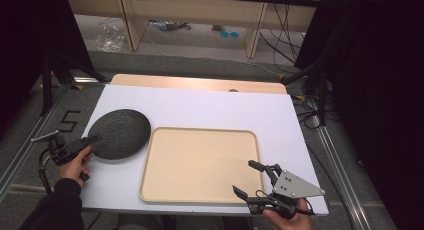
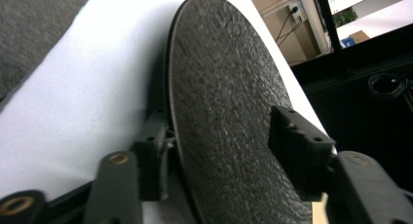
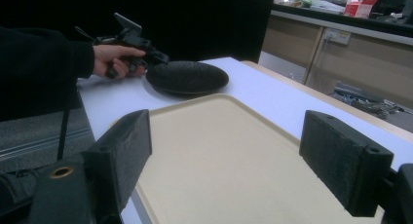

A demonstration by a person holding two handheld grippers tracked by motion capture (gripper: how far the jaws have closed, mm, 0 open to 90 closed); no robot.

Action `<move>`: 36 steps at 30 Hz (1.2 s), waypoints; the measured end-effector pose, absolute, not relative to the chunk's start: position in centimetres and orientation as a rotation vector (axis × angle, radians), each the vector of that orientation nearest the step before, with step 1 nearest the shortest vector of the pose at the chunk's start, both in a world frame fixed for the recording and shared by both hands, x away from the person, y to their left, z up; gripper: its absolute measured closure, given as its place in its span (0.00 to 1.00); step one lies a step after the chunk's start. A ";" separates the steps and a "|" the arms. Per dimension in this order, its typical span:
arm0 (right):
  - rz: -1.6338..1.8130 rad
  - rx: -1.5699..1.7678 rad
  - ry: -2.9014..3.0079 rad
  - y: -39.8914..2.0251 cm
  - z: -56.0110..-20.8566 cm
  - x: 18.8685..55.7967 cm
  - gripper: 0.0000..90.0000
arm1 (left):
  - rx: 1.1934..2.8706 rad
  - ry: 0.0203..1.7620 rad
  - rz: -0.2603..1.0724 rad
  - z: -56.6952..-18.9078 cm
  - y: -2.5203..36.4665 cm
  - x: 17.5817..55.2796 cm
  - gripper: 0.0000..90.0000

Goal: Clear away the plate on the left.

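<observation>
The left gripper (image 1: pixel 91 139) had its jaws spread astride the rim of the dark plate (image 1: pixel 120 133) near the table's (image 1: pixel 210 106) left edge, not yet clamped, while the right gripper (image 1: pixel 254 179) waited wide apart by the tray's (image 1: pixel 200 165) near right corner.

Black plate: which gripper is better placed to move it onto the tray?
Left. The left gripper has its fingers astride the black plate rim. The right gripper hangs open over the tray corner, away from the plate.
</observation>
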State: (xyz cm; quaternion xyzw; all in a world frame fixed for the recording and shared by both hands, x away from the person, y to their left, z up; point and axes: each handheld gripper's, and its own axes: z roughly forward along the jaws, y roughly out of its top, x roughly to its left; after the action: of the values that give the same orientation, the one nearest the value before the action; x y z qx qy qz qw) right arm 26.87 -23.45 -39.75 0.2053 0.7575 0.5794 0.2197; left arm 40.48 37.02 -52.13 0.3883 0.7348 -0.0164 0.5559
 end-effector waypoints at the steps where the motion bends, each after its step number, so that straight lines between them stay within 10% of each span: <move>1: 1.603 0.568 2.095 -23.5 -39.7 26.9 0.23 | 0.917 1.735 -0.039 -52.1 37.0 40.5 0.55; 8: 1.592 0.567 2.105 -23.4 -39.8 26.8 0.23 | 0.997 1.801 0.033 -51.9 36.8 40.3 0.81; 36: 1.584 0.558 2.123 -23.3 -39.8 26.9 0.23 | 0.823 1.721 -0.134 -51.3 37.8 39.8 0.96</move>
State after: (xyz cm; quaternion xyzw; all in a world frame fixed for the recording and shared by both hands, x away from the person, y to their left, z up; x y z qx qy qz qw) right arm 26.86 -23.30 -39.80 0.2013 0.7658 0.5715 0.2155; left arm 39.80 37.80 -51.31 0.3518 0.7352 -0.0572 0.5766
